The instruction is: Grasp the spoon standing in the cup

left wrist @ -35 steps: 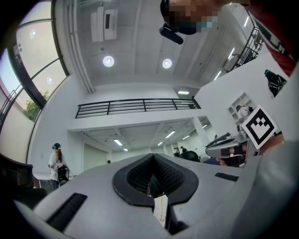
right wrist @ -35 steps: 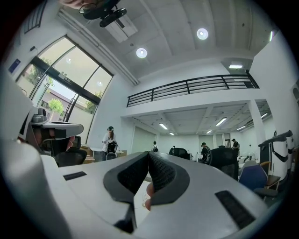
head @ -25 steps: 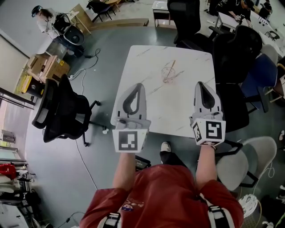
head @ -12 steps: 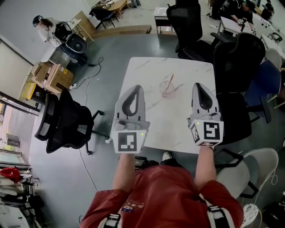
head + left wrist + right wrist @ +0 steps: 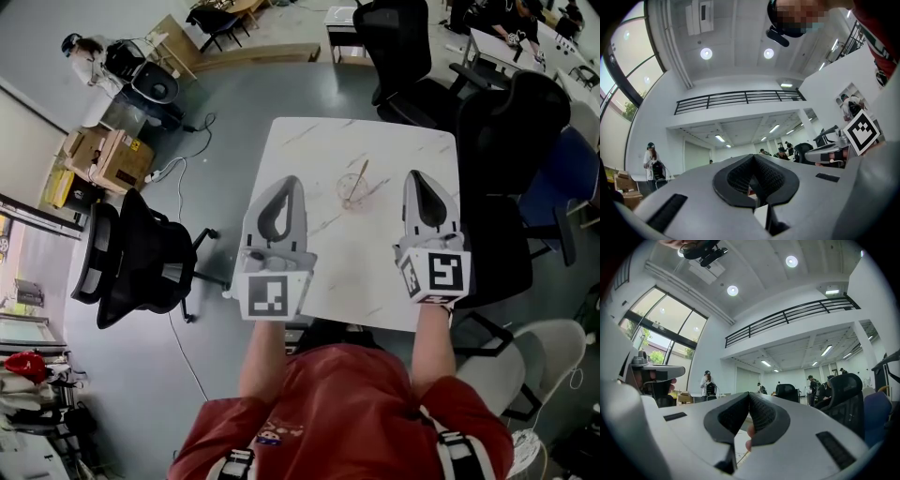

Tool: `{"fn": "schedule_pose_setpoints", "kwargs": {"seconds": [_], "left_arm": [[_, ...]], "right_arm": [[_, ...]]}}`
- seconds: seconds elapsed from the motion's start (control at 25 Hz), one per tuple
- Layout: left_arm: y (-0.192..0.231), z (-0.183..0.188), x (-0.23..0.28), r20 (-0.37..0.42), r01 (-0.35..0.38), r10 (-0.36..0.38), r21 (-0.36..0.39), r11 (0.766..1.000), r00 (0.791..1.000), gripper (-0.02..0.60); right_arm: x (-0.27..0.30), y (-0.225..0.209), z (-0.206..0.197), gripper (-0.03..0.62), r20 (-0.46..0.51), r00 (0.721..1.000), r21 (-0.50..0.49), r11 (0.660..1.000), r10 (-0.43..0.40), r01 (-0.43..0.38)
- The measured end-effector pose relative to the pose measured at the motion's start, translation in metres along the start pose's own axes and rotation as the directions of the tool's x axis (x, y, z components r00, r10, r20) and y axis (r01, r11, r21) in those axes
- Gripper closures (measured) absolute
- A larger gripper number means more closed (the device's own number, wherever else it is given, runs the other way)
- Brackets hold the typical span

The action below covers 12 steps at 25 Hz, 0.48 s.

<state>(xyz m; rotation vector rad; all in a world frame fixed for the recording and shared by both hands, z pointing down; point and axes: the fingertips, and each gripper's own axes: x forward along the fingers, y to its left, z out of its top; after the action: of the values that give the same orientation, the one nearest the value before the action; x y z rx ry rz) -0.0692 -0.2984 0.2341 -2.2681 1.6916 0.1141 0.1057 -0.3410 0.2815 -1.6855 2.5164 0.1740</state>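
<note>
You're holding the left gripper [image 5: 286, 184] and right gripper [image 5: 420, 178] closed, empty, short of the cup [image 5: 352, 192] mid-table [image 5: 309, 141], spoon [image 5: 361, 173] leaning inside; arriving closed, you're risking toppling it.

We see the cup [image 5: 352, 190] only as a faint clear outline on the table [image 5: 375, 141], too small to tell its rim. The left gripper [image 5: 290, 182] covers the table's near left corner. Between the fingers [image 5: 763, 416] of the right gripper [image 5: 749, 395] a pinkish patch shows that we cannot name.
</note>
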Motion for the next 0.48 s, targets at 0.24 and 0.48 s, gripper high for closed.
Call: {"fn": "schedule_pose_setpoints", "kwargs": {"seconds": [0.24, 0.48], "left_arm": [[0.021, -0.023, 0.016, -0.015, -0.004, 0.004, -0.015, 1.0, 1.0, 0.572], [0.035, -0.056, 0.035, -0.051, 0.016, -0.017, -0.029, 0.999, 0.999, 0.572]], "right_arm": [[0.023, 0.003, -0.021, 0.58, -0.043, 0.999, 0.006, 1.0, -0.01, 0.01], [0.053, 0.007, -0.047, 0.58, -0.09, 0.996, -0.003, 1.0, -0.02, 0.02]]}}
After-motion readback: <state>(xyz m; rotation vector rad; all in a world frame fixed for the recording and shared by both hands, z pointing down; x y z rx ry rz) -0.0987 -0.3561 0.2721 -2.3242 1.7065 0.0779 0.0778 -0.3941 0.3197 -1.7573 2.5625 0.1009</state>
